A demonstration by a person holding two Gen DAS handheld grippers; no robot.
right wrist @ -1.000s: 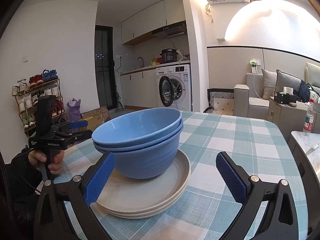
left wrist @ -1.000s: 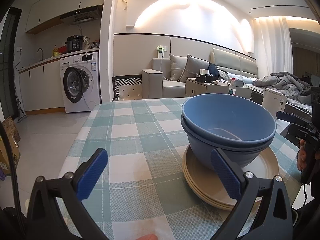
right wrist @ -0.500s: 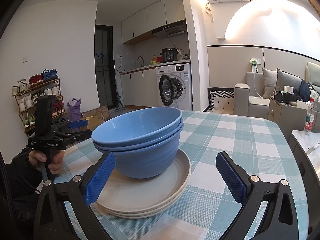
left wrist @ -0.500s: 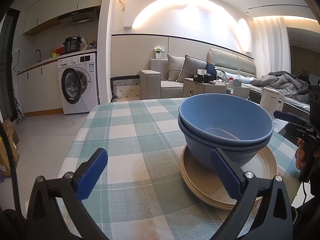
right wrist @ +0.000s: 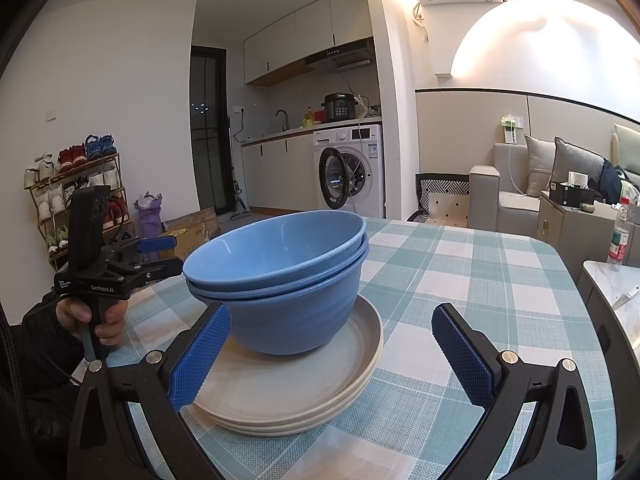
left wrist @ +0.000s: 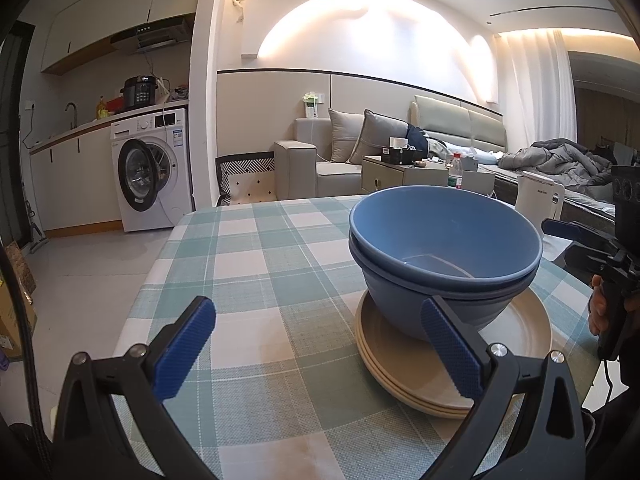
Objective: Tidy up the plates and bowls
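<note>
Both hand-held grippers, left (left wrist: 316,354) and right (right wrist: 330,354), gape apart and empty beside the stack: two blue bowls (right wrist: 280,276) nested on beige plates (right wrist: 296,392) on the checked tabletop (right wrist: 480,280). Stacking looks finished; next probably means backing away from the stack.

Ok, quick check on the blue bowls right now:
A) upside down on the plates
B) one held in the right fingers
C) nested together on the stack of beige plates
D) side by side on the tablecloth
C: the blue bowls sit nested, upright, on the beige plates; both grippers are open, holding nothing.
</note>
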